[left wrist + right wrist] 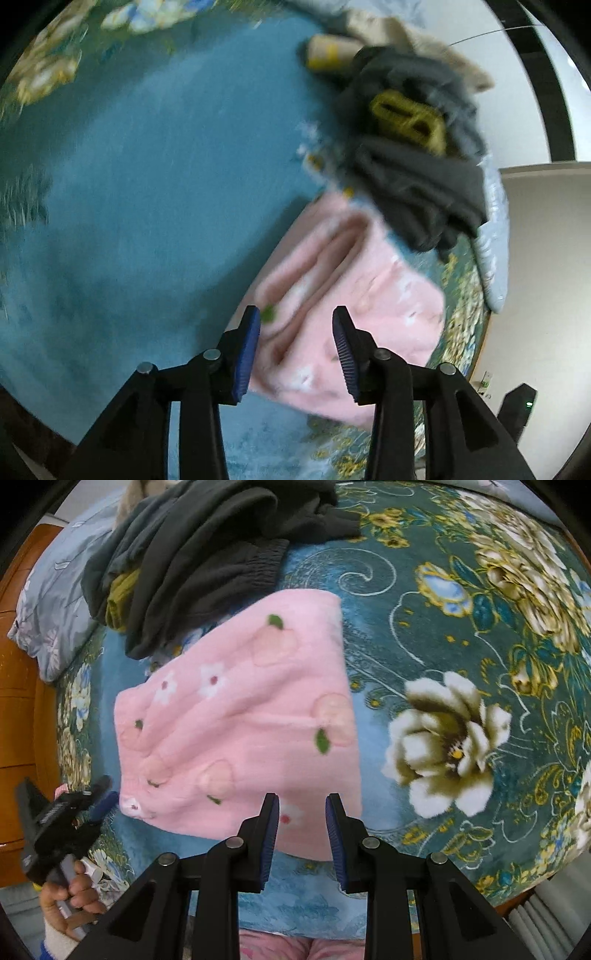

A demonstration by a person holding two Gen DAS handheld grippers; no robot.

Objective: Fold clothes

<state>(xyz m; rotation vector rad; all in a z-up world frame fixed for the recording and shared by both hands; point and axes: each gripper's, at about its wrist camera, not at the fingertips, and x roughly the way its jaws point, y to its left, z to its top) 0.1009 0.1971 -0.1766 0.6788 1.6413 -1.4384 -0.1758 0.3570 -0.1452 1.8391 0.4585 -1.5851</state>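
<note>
The pink fleece garment printed with peaches and small flowers [240,731] lies folded into a compact rectangle on the teal floral plush blanket [461,627], near the front edge. Just behind it, at the far left, a heap of dark grey clothes with an olive-yellow piece tucked in [192,554] looks unfolded, so one item seems done and several remain. The right gripper [302,834] hovers over the pink garment's near edge, jaws apart and empty; the left gripper [296,354], likewise parted, holds nothing.
</note>
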